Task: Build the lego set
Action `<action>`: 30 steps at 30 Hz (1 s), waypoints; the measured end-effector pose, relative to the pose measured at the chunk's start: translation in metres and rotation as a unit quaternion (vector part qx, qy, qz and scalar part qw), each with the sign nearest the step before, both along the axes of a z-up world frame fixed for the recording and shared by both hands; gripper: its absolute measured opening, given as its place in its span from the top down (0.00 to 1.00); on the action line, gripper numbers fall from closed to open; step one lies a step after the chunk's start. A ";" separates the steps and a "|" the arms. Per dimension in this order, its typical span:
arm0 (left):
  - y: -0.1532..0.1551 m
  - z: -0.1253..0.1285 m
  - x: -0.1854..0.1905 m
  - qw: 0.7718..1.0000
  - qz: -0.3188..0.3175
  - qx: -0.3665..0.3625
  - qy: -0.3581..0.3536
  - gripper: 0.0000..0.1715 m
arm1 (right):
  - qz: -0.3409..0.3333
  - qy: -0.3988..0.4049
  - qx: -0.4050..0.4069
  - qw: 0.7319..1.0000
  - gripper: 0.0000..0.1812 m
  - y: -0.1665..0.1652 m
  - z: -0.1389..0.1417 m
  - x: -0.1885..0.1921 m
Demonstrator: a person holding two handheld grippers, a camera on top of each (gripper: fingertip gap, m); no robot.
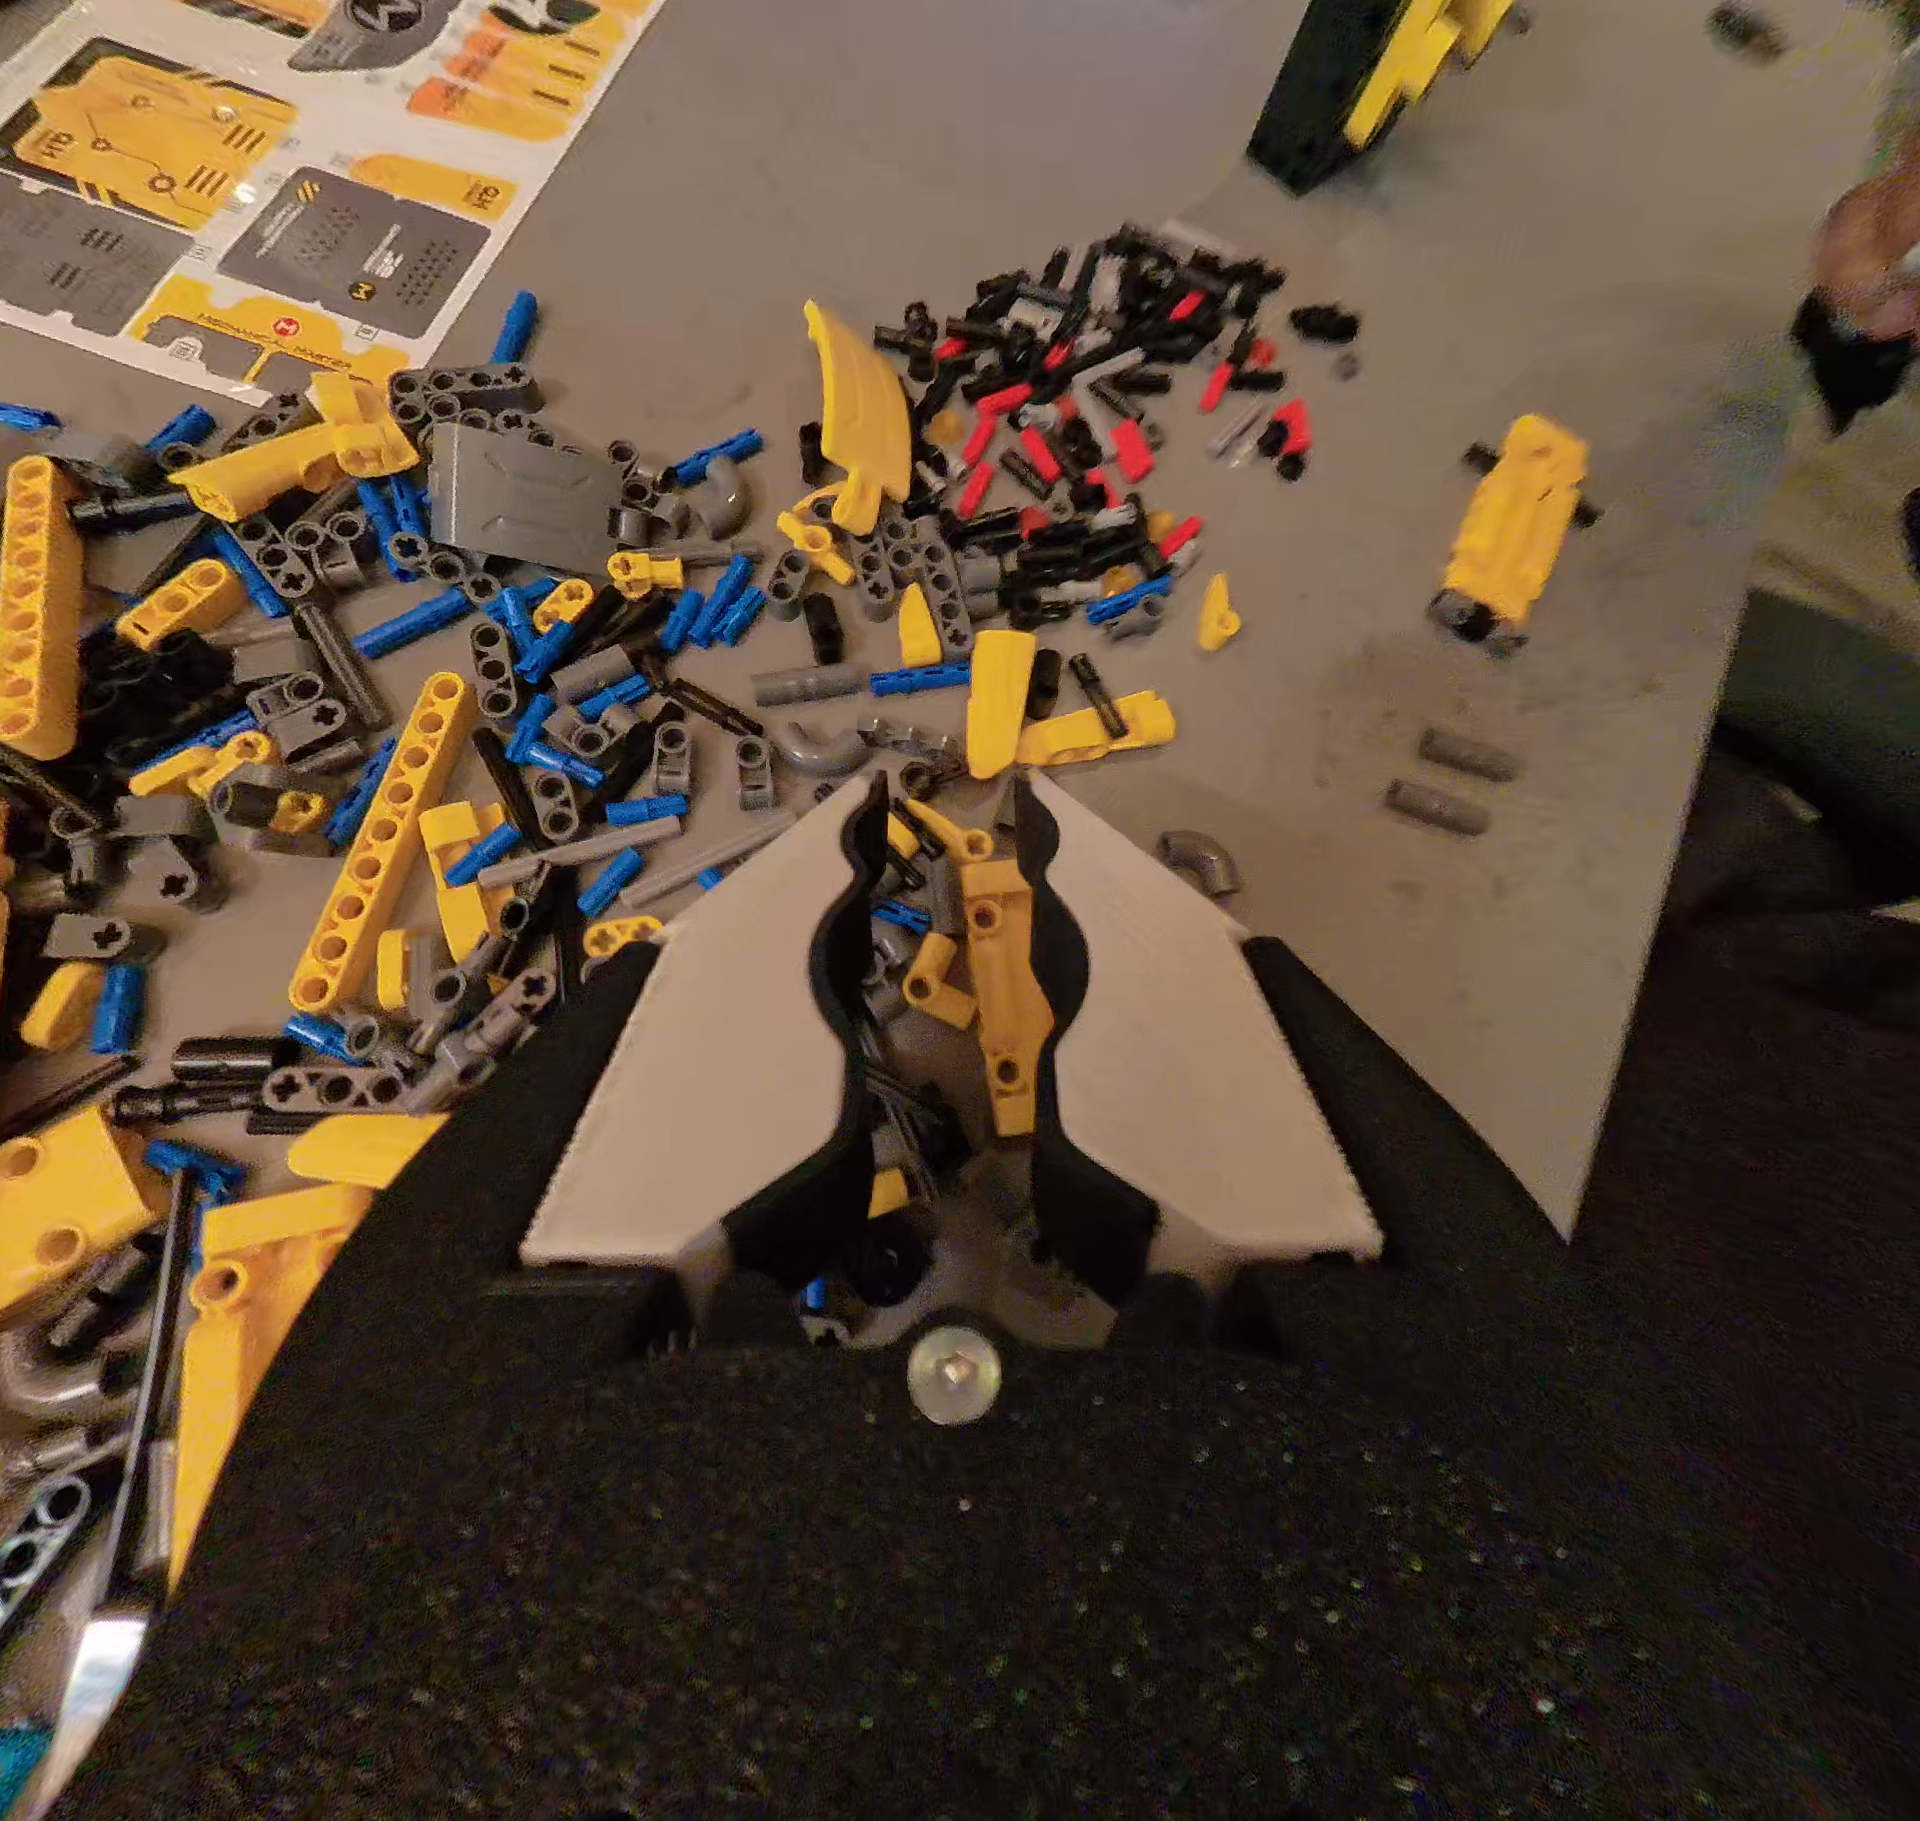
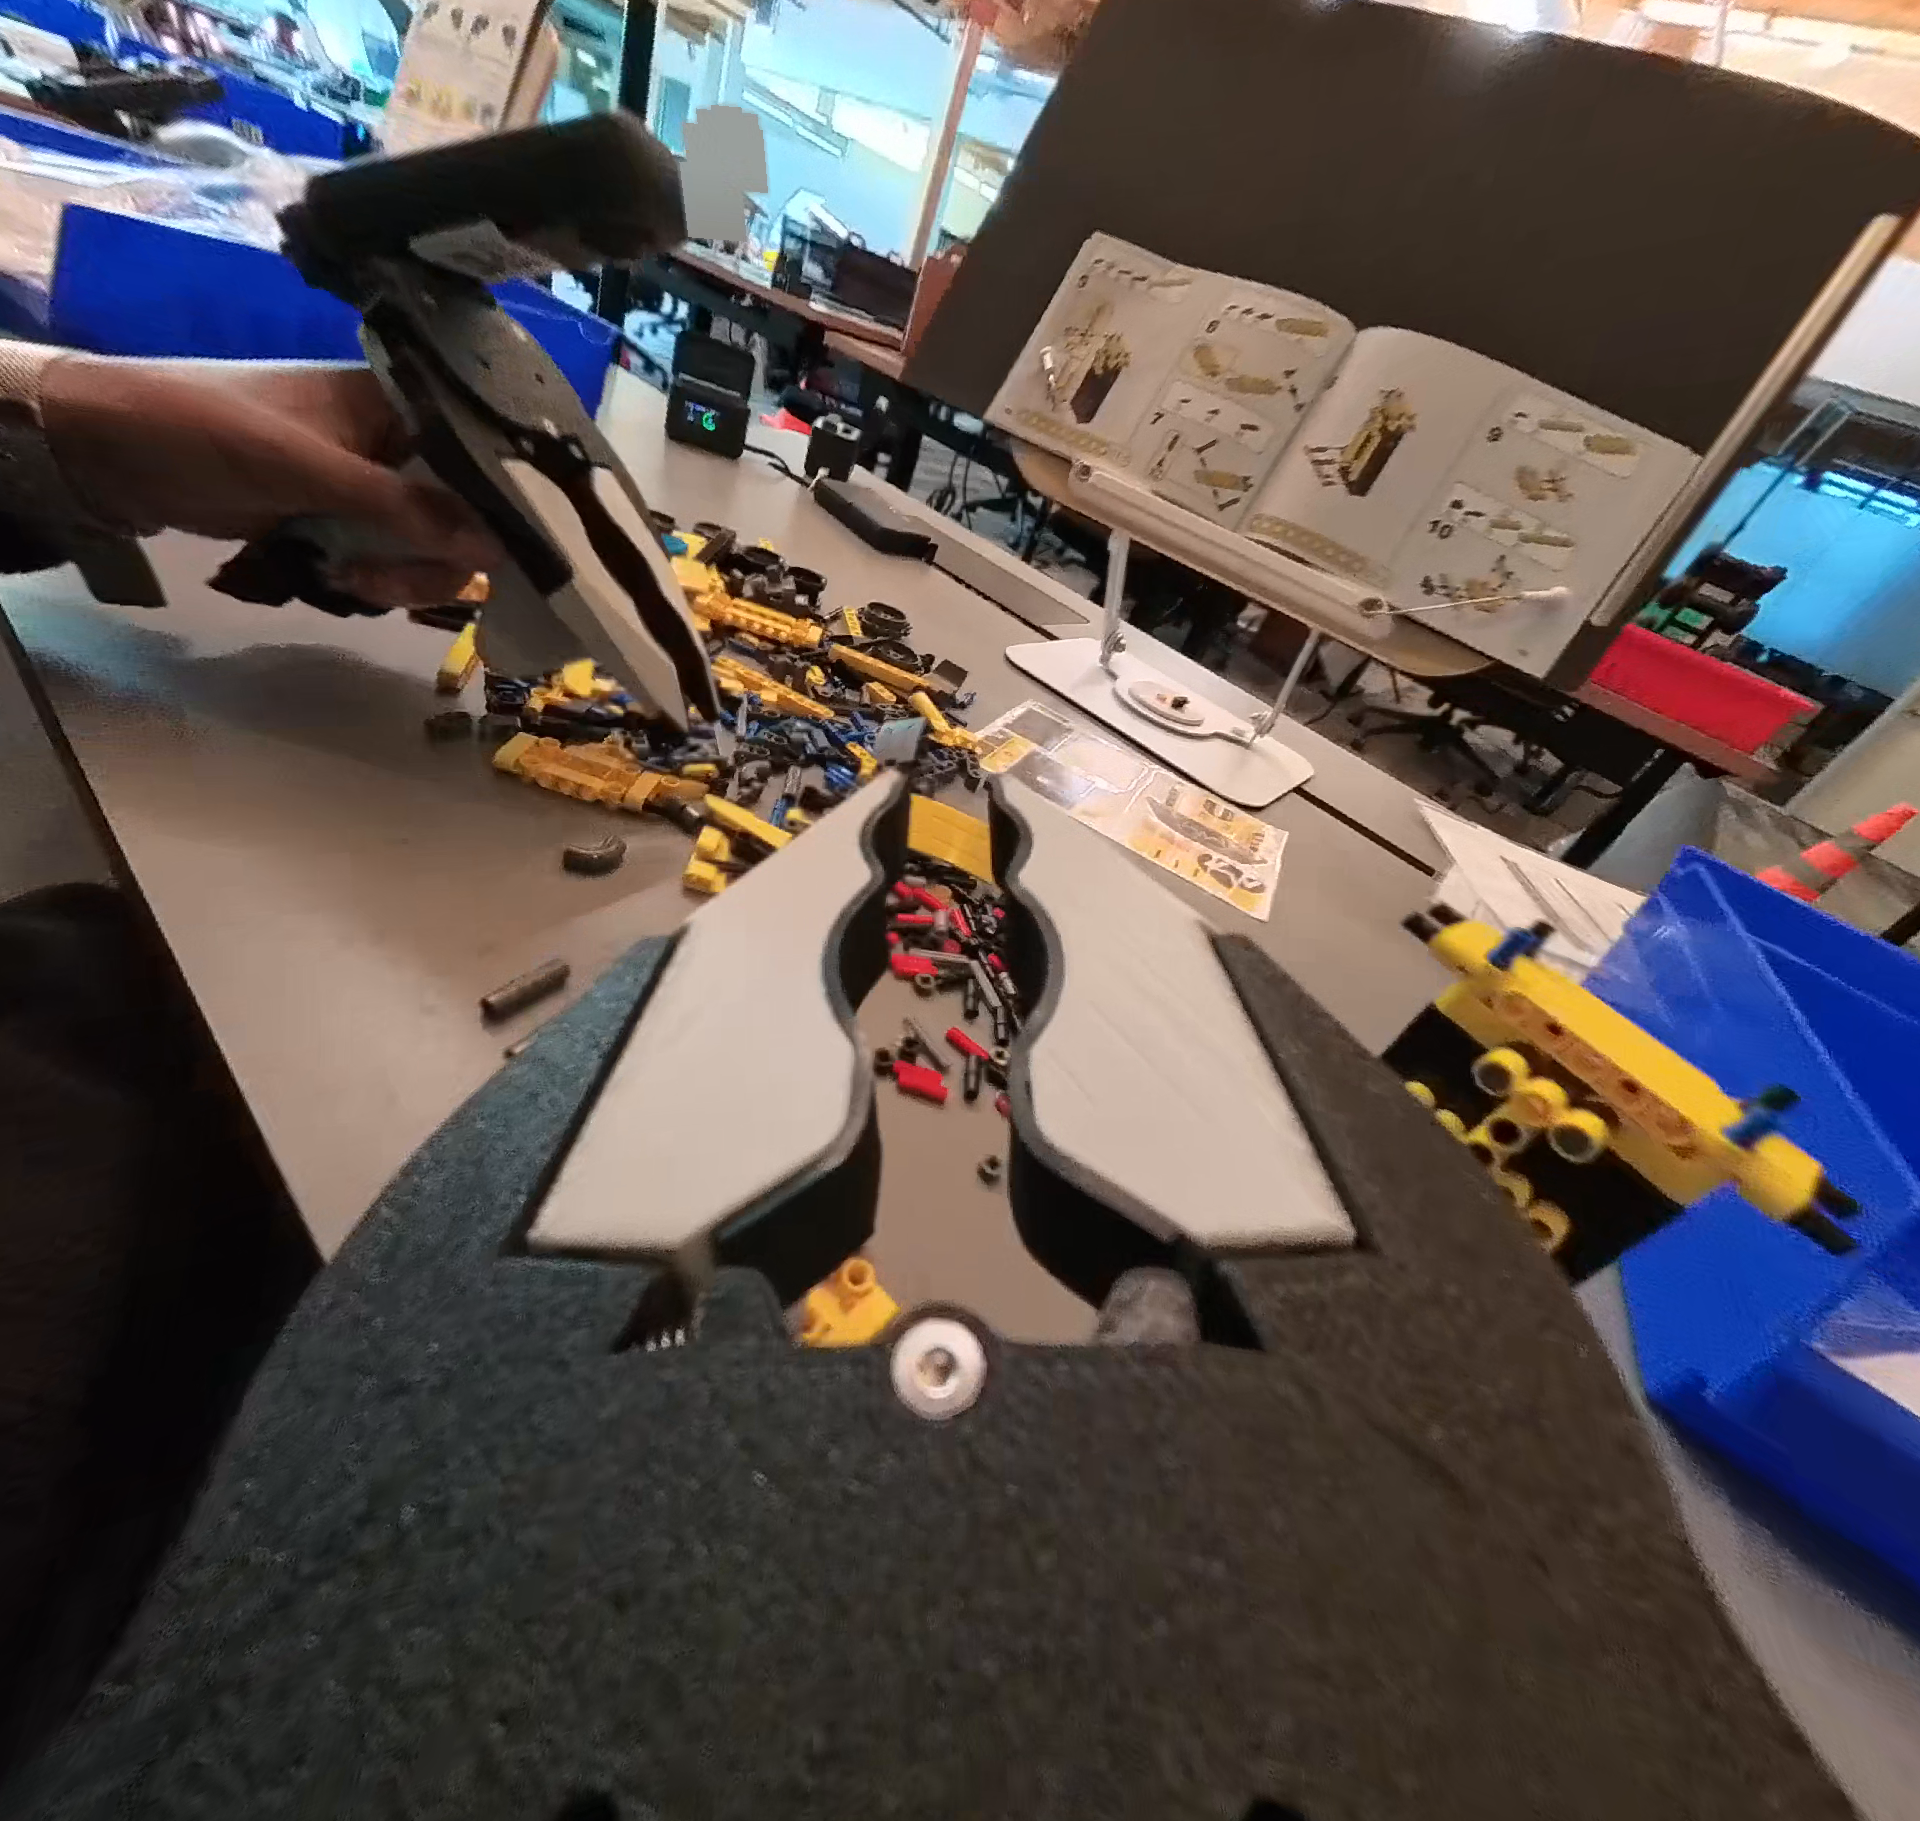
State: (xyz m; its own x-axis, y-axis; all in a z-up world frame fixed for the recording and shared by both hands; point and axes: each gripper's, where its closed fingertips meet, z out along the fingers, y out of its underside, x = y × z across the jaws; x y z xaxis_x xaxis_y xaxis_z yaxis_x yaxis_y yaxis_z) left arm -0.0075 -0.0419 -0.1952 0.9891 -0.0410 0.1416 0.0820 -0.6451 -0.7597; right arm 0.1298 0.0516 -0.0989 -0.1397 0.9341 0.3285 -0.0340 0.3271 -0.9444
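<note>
My left gripper [image 1: 951,797] is open and low over a dense pile of yellow, blue, grey and black building pieces [image 1: 436,732]. A yellow connector piece [image 1: 1000,982] lies on the table between its fingers, and I cannot tell whether they touch it. In the right wrist view the left gripper [image 2: 694,717] is held by a hand, with its tips down in that pile [image 2: 790,722]. My right gripper [image 2: 945,795] is open and empty, hovering over a small heap of red and black pins [image 2: 951,940], which also shows in the left wrist view [image 1: 1101,421].
A sticker sheet [image 1: 291,140] lies at the far left of the grey table [image 1: 1351,836]. An open instruction booklet [image 2: 1340,431] rests on a stand. A yellow-and-black part-built model [image 2: 1558,1106] sits by a blue bin [image 2: 1787,1096]. A small yellow sub-assembly [image 1: 1512,535] lies apart at the right. Spacing between my two grippers at the tips: around 20 cm.
</note>
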 end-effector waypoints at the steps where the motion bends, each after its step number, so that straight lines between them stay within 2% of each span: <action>1: 0.002 -0.004 -0.001 1.000 -0.002 -0.009 0.014 0.86 | 0.001 0.010 -0.007 1.000 0.94 0.005 0.001 0.003; 6: 0.012 -0.020 -0.007 0.995 -0.008 -0.056 0.077 0.87 | 0.014 0.076 -0.074 0.994 0.95 0.022 0.003 0.015; 12: 0.011 -0.026 -0.005 0.991 -0.027 -0.092 0.092 0.90 | 0.042 0.131 -0.116 0.984 0.94 0.026 0.017 0.032; 17: 0.016 -0.024 -0.002 0.991 -0.032 -0.084 0.104 0.94 | 0.046 0.145 -0.119 0.981 0.94 0.026 0.020 0.036; 25: 0.020 -0.028 0.001 0.993 -0.035 -0.082 0.084 0.92 | 0.045 0.136 -0.114 0.983 0.94 0.020 0.017 0.035; 26: 0.020 -0.027 0.000 0.993 -0.032 -0.079 0.085 0.95 | 0.044 0.136 -0.114 0.983 0.94 0.020 0.017 0.035; 30: 0.018 -0.013 0.003 0.994 -0.027 -0.056 0.085 0.96 | 0.038 0.136 -0.115 0.983 0.94 0.021 0.017 0.035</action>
